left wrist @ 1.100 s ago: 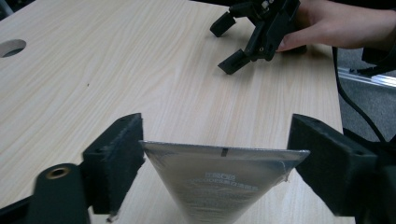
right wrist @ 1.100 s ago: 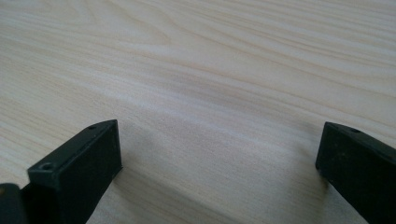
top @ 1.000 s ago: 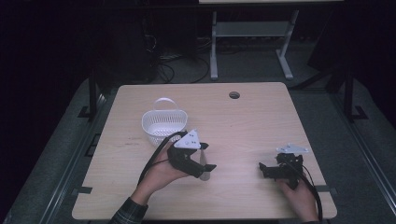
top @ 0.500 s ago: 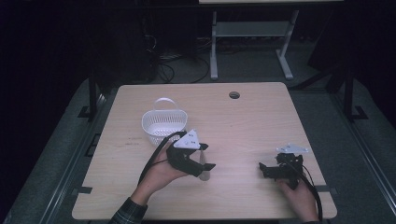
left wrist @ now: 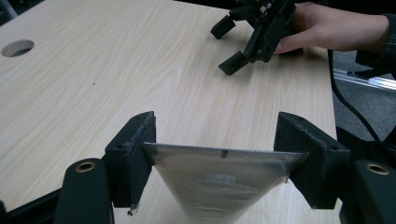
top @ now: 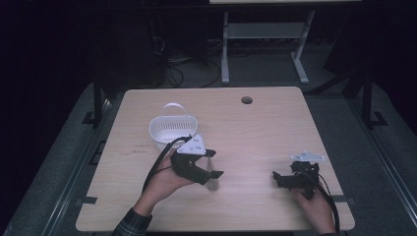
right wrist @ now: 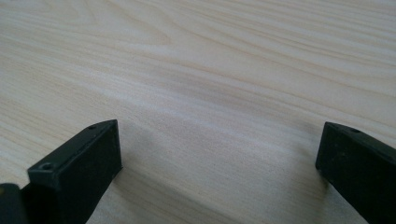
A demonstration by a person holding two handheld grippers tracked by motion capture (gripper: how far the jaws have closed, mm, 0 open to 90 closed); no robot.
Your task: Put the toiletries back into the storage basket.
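Meanwhile the left claw (left wrist: 219,154) pinches a clear plastic pouch (left wrist: 219,182) between its pads, holding it just above the desk (top: 255,128) beside the white basket (top: 172,130); compared with a second ago its jaws have closed slightly onto the pouch, so the grip looks secured and ready for carrying. Right claw (top: 285,178) rests open and empty on the desk. Count: one pouch, one basket, two claws

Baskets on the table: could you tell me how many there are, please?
1: a white basket stands at the table's left side, just beyond the left claw.
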